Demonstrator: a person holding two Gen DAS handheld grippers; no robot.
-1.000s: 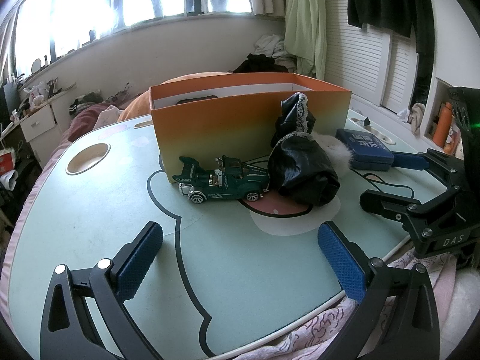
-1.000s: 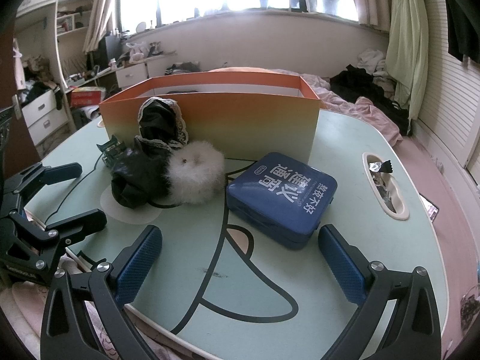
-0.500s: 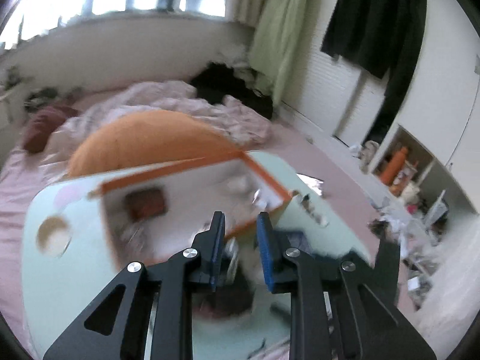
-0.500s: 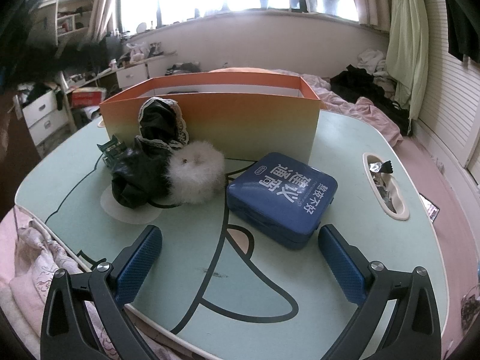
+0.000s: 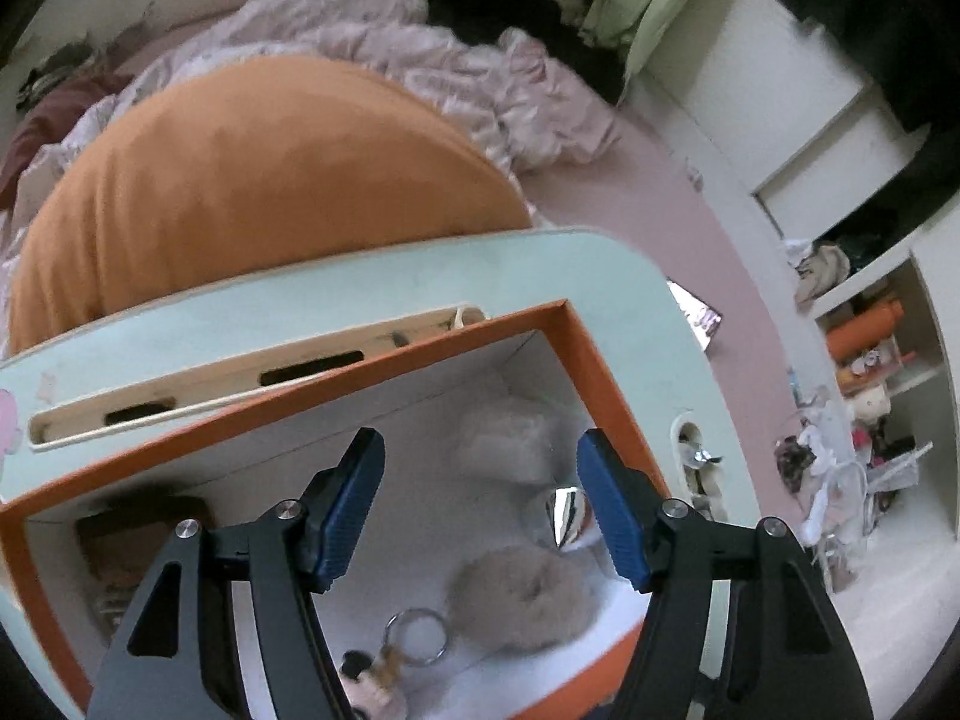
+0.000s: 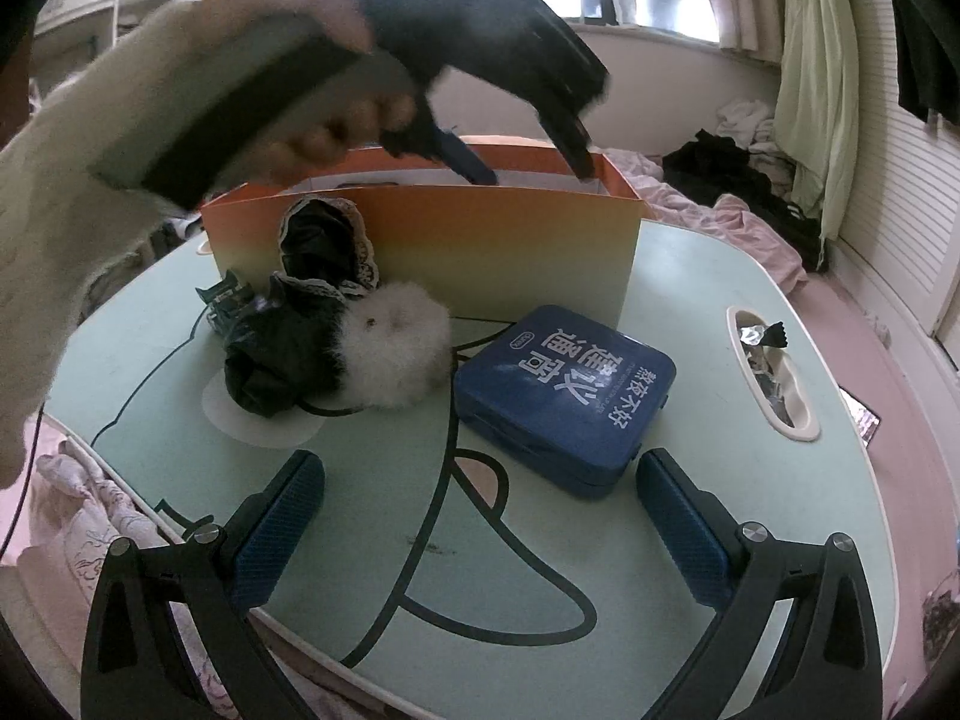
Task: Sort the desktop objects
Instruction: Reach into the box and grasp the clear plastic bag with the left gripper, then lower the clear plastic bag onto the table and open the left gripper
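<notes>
Left gripper (image 5: 480, 516) hangs open and empty, jaws just parted, over the orange box (image 5: 288, 396); remaining stuff sits nearer the open right gripper (image 6: 480, 516).

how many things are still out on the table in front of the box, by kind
blue tin: 1
white fluffy pompom: 1
black lace-trimmed cloth: 1
green toy car, mostly hidden behind the cloth: 1
total: 4
</notes>
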